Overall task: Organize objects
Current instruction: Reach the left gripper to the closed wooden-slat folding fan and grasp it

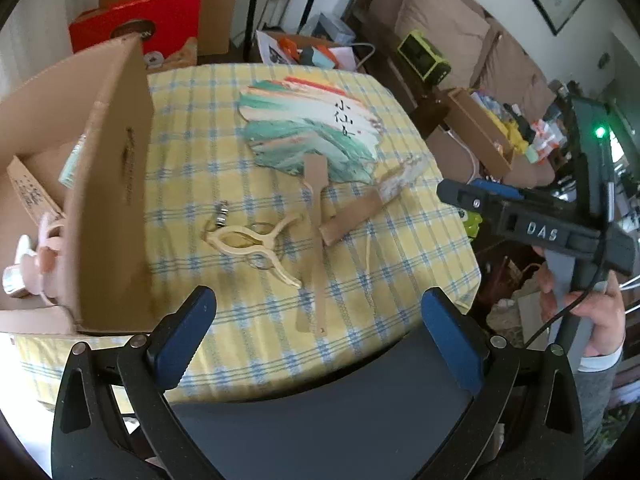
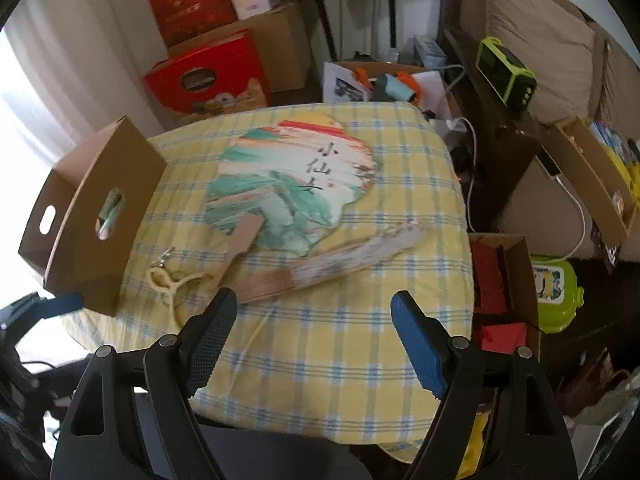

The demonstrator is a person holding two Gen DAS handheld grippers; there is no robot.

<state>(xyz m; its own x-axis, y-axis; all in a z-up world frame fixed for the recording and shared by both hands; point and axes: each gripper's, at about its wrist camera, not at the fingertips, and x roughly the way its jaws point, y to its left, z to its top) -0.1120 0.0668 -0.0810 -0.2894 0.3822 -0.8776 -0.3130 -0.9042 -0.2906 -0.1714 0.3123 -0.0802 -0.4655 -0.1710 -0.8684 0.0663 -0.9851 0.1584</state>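
Observation:
A painted round fan with a wooden handle lies on the yellow checked tablecloth. A folded fan lies to its right. A cream clip and a small metal piece lie near a cardboard box at the table's left, which holds several items. My left gripper is open and empty above the table's near edge. My right gripper is open and empty, near the folded fan; it also shows in the left wrist view.
Red gift boxes and cardboard cartons stand behind the table. A green device sits on a sofa at right. An open box with red items and a green lunchbox lie beside the table's right edge.

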